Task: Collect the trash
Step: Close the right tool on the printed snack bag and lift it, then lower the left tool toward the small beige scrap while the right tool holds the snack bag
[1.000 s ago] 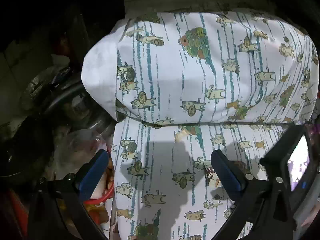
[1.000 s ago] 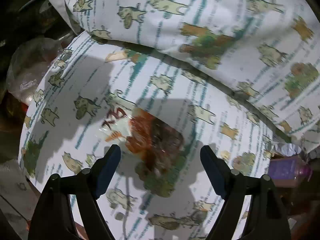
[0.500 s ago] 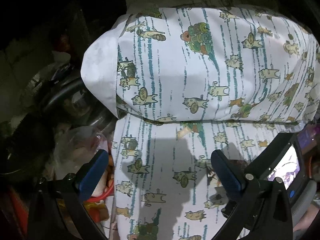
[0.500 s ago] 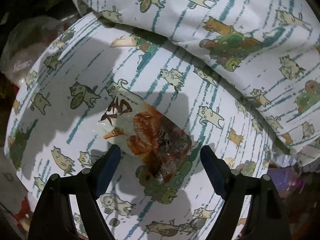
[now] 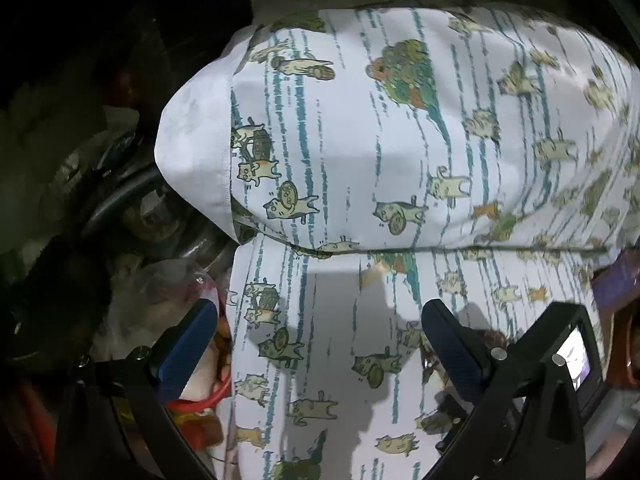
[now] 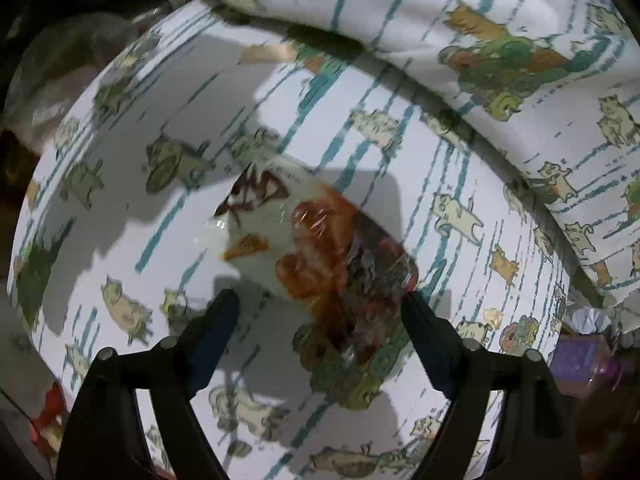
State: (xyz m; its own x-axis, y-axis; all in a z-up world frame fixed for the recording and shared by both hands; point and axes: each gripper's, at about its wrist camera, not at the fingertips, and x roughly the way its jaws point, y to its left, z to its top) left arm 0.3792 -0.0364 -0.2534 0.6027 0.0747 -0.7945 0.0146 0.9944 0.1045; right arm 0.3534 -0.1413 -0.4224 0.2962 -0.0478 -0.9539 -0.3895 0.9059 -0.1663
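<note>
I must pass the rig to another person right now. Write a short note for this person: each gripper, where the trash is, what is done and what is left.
Right gripper: open, pointing steeply down over the clear snack wrapper, nothing gripped yet.
Left gripper: open and empty, over the lower cat-print pillow.
Trash: the wrapper lies flat on the lower pillow, just below the upper pillow. It has red-brown print and looks crinkled.
Beside the pillow: a clear plastic bag on the left and something purple on the right; I cannot tell whether they are trash.
Done: no pickup that I can see.
Left: close on the wrapper, lift it, find a bin; none is in view.
</note>
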